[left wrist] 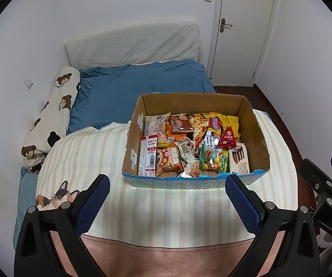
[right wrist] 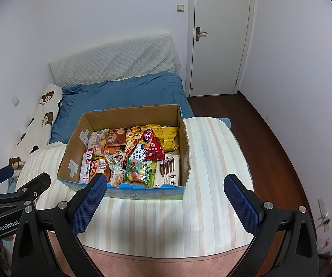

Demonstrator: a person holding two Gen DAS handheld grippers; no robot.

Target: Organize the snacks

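An open cardboard box (left wrist: 256, 129) (right wrist: 73, 152) sits on a striped blanket and holds several snack packets. Among them are a red triangular pack (left wrist: 229, 138) (right wrist: 155, 150), a white Franzzi wafer box (left wrist: 239, 160) (right wrist: 169, 169) and an orange packet (left wrist: 169, 160). My left gripper (left wrist: 167, 182) hovers open just short of the box's near blue edge, with nothing between its fingers. My right gripper (right wrist: 164, 182) is open too, its left fingertip (right wrist: 98, 184) overlapping the box's near wall in view. The right gripper's black frame (left wrist: 322, 184) shows at the right edge of the left wrist view.
The striped blanket (left wrist: 166, 207) (right wrist: 212, 161) covers the near end of a bed with a blue duvet (left wrist: 131, 85). A bear-print pillow (left wrist: 55, 115) lies along the left wall. A white door (right wrist: 221, 34) and dark wood floor (right wrist: 269, 150) are to the right.
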